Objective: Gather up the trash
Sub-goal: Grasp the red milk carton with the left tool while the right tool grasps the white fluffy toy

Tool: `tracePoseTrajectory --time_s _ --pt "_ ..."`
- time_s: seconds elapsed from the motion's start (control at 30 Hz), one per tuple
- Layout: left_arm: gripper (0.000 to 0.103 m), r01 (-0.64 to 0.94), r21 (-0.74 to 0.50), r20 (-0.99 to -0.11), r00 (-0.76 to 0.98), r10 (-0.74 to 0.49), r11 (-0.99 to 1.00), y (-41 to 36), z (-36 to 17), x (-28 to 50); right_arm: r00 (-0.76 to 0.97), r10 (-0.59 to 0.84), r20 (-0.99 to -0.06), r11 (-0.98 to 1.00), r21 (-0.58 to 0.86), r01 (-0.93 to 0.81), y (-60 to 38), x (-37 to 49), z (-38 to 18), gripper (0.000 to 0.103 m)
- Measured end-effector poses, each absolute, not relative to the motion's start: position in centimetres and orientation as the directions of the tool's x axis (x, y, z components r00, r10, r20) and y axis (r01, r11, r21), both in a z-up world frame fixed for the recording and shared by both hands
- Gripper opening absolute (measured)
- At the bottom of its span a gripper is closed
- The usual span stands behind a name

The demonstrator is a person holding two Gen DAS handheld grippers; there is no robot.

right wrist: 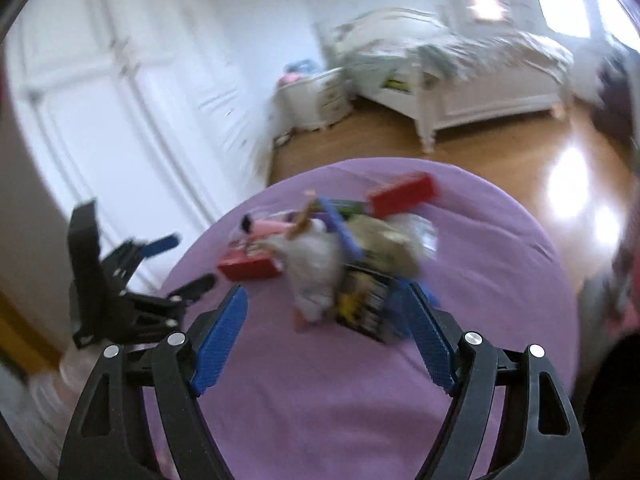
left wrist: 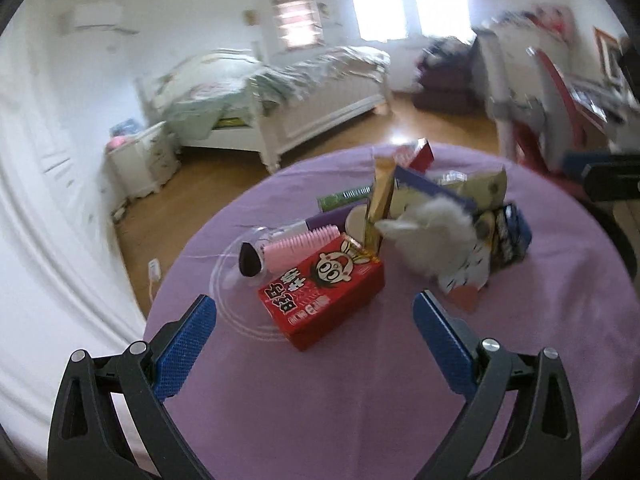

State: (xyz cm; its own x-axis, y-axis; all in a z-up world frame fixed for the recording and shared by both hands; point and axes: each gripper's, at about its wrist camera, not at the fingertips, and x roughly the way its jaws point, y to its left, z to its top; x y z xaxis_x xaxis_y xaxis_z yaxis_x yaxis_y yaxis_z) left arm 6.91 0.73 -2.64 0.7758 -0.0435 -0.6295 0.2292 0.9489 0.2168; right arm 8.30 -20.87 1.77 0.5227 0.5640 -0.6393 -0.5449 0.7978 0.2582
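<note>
- Trash [left wrist: 404,220] is lying heaped mid-table on the purple tablecloth [left wrist: 320,400]; the right wrist view is blurring it badly.
- Red carton [left wrist: 320,292], at the heap's near-left edge, is showing a cartoon face and upside-down Chinese characters, unreadable.
- Pink comb [left wrist: 296,244] is sitting just behind the carton.
- Left gripper [left wrist: 314,316] is standing wide, holding nothing.
- Right gripper [right wrist: 324,312] is gaping wide, gripping nothing.

A home bedroom. An unmade white bed [left wrist: 280,92] stands on wooden flooring [left wrist: 200,184] beside a white nightstand [left wrist: 140,160]. White wardrobe doors [right wrist: 120,112] line 1 wall.
</note>
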Motion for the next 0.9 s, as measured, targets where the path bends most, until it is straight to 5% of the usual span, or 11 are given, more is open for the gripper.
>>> tracePoseTrajectory --time_s 0.5,0.63,0.7,0.9 --pt "0.098 0.374 0.153 -0.764 0.632 -0.131 0.915 2.9 -5.8 13.5 0.488 0.405 -0.773 0.809 0.055 -0.585 -12.5 14.8 -4.4 0.078" --pt "0.097 0.368 0.103 -0.787 0.599 -0.150 0.924 3.3 -6.2 13.7 0.474 0.354 -0.806 0.835 0.044 -0.549 -12.3 15.7 -6.0 0.056" --pt "0.081 0.363 0.031 -0.772 0.600 -0.208 0.931 3.8 -5.7 13.4 0.467 0.370 -0.803 0.843 0.078 -0.532 -13.0 15.8 -6.5 0.051" --pt "0.063 0.321 0.060 -0.768 0.619 -0.162 0.945 2.5 -5.4 12.0 0.441 0.501 -0.745 0.834 0.279 -0.477 -17.0 14.9 -5.3 0.045"
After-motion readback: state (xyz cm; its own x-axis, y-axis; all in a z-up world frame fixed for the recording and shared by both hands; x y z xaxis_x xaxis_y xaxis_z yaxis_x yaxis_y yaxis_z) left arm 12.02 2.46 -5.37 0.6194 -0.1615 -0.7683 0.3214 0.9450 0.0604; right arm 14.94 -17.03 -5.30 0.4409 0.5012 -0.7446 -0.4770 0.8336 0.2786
